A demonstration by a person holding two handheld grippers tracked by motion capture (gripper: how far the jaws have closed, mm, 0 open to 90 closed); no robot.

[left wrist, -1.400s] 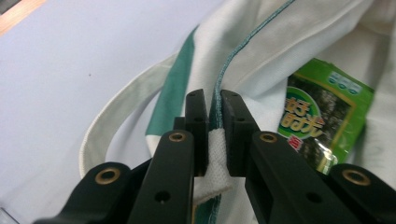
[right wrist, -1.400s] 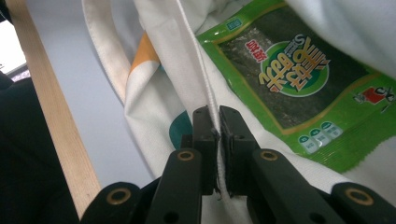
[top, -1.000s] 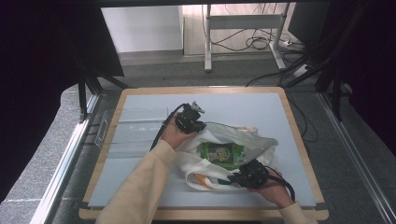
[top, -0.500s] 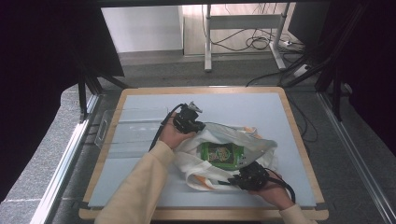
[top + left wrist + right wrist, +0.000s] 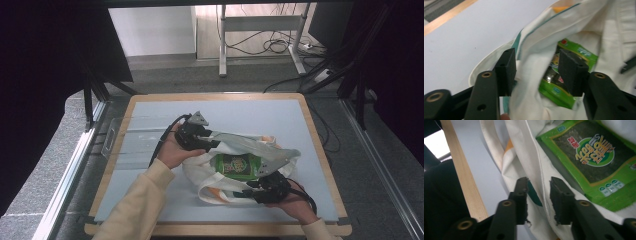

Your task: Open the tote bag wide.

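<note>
A: Where does the green snack packet [image 5: 235, 165] lie from each gripper?

B: It lies flat inside the mouth of the white cloth bag [image 5: 210, 177], about midway across the blue-grey table [image 5: 150, 150]. From the left gripper [image 5: 216, 142] it sits just beyond and below the jaw tips; from the right gripper [image 5: 253, 188] it is up and to the side, past the bag's near hem.

A: And the jaws?

B: Both sets have just been opening. In the left gripper view the left gripper [image 5: 536, 72] stands wide, with a fold of the cloth bag [image 5: 534, 62] between the pads but not pinched, as far as I can judge. In the right gripper view the right gripper [image 5: 539, 195] is parted more narrowly, the hem of the bag [image 5: 536, 165] running loose through the gap.

A: Which one is nearer the packet?

B: They look about equally close in the high view (the left one comes at it from above the bag's far rim). In the left gripper view the packet [image 5: 564, 75] shows straight ahead, partly behind the right-hand pad.

A: Its long axis?

B: Roughly across the table, left to right, in the high view. In the right gripper view the packet [image 5: 596, 162] runs slantwise, away from the jaws, so that gripper would meet a corner first.
</note>
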